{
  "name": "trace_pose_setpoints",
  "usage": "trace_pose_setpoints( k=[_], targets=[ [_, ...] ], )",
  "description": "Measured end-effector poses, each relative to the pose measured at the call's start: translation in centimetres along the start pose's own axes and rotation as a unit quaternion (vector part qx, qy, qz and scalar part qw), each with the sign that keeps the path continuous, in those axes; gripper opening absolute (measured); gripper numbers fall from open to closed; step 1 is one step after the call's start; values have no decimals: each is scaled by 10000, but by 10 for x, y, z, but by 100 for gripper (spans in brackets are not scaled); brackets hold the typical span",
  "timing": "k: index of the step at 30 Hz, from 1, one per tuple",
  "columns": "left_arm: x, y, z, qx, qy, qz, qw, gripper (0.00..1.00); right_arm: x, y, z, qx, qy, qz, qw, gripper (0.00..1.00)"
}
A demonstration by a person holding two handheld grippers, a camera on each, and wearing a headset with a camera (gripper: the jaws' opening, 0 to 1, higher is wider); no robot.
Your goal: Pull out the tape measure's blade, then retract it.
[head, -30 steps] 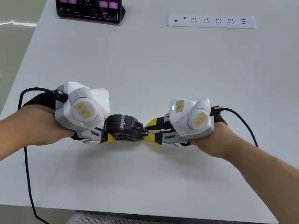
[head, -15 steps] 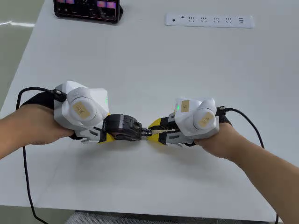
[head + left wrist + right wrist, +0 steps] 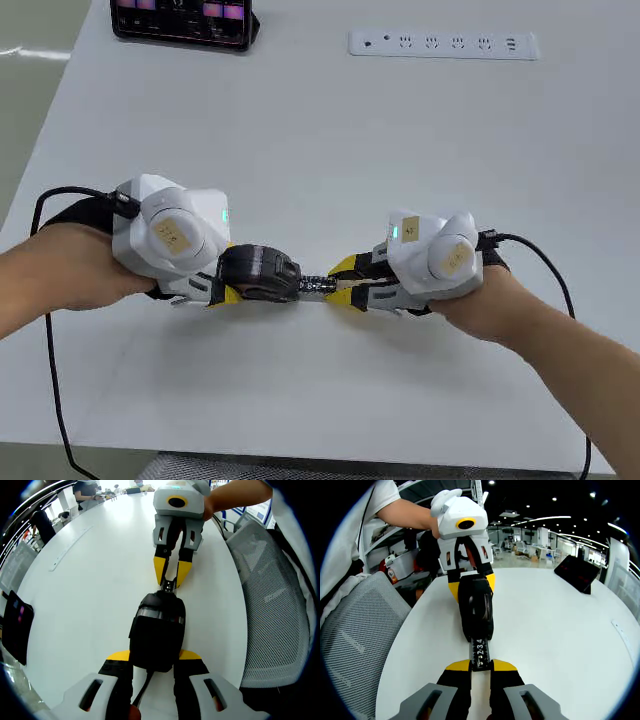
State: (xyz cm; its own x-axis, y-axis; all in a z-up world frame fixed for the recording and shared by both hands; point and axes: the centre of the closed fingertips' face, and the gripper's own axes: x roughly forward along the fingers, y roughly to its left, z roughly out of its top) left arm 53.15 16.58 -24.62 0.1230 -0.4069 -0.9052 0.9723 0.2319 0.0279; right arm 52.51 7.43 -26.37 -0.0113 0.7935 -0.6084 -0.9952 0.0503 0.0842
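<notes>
A black tape measure (image 3: 260, 274) lies near the table's front edge, and my left gripper (image 3: 232, 291) is shut on its case (image 3: 157, 630). A short length of blade (image 3: 317, 286) with printed numbers (image 3: 479, 652) runs out of the case to the right. My right gripper (image 3: 338, 288) is shut on the blade's end, its yellow fingertips (image 3: 461, 666) pinching the tip. In the left gripper view the right gripper (image 3: 170, 578) faces me just past the case. In the right gripper view the left gripper (image 3: 470, 587) holds the case (image 3: 476, 607) from behind.
A white power strip (image 3: 443, 44) lies at the table's far side, and a dark tablet (image 3: 182, 20) stands at the far left. Black cables (image 3: 47, 330) trail from both grippers over the white table (image 3: 330, 150). A mesh chair (image 3: 272, 610) sits beside the table.
My right gripper has moved to the right, away from the case, drawing a short stretch of blade out. The left gripper and case have stayed put.
</notes>
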Motion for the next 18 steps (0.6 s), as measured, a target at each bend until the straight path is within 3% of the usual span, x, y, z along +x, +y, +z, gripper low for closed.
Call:
trace_pose_setpoints(
  k=[18],
  targets=[
    [0,0,-1,4,52,-11,10000,26,-14,-1,-7,-71,80,-83,9999,10]
  ],
)
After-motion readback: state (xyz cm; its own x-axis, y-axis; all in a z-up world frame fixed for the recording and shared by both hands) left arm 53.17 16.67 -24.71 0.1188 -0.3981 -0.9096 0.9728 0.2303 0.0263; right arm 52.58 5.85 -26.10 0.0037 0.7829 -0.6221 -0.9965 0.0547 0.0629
